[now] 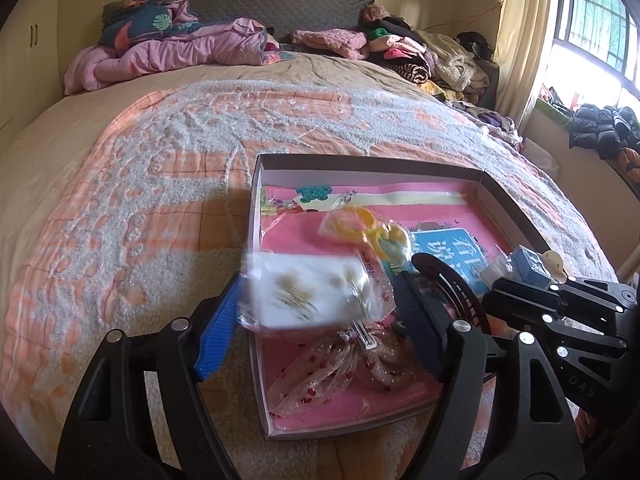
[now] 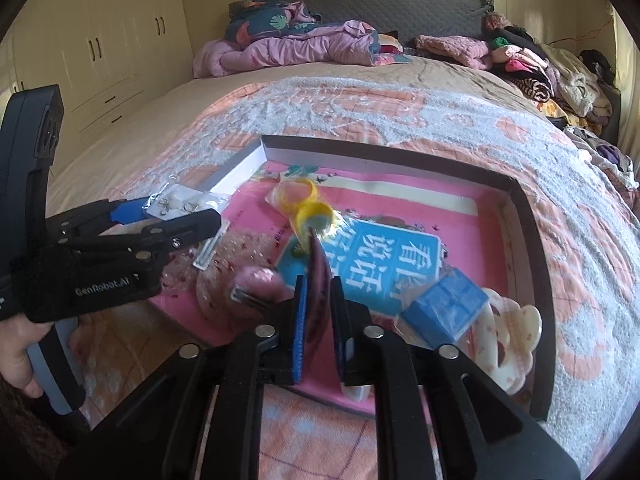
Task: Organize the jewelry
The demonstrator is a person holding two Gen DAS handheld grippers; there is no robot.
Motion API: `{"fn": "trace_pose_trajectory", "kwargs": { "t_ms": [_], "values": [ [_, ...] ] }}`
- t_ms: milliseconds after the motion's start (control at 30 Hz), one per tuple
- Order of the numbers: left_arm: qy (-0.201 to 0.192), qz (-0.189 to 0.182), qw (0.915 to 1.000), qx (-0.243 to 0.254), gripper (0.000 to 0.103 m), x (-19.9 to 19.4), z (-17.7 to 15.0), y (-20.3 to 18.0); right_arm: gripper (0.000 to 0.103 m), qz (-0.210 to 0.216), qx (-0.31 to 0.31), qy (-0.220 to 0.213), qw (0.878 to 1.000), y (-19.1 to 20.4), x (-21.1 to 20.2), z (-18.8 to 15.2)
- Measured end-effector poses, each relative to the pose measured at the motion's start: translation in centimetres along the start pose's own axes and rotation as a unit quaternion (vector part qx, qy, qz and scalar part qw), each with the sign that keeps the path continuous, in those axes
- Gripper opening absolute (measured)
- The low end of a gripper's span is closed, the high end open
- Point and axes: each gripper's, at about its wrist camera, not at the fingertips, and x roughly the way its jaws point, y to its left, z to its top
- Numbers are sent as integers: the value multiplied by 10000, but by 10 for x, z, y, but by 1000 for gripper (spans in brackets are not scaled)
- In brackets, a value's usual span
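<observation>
Right gripper (image 2: 320,320): its fingers pinch a thin pink item edge-on. Left gripper (image 1: 316,312): its fingers are spread round the earring packet (image 1: 308,294), which sits crosswise between them above the box (image 1: 360,164) edge.

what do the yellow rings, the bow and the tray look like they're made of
Yellow rings: glossy translucent plastic or resin, since light glows through them; they sit in a clear crinkly wrapper.
Bow: sheer mesh fabric, probably organza, because the pink lining shows through; small red specks dot it and a metal clip is attached.
Tray: likely stiff cardboard, with thin straight walls, dark outside and white inside.
</observation>
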Motion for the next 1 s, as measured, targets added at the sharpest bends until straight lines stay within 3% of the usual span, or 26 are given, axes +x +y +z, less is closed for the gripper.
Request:
{"fn": "trace_pose_trajectory", "kwargs": {
  "t_ms": [300,500,633,1000],
  "values": [
    [-39,48,10000,-13,75,-12,-2,-3,23,-52,82,-104,9999,-7,-17,-7],
    [-126,108,9999,17,82,-29,-3,-8,35,-135,89,-272,9995,-8,-36,-12],
    [-242,146,9996,7,87,-46,-7,-12,55,-201,144,-450,9987,-9,-52,-15],
    [-490,112,9987,-24,92,-95,-22,-27,88,-279,340,-877,9952,-13,-108,-38]
  ]
}}
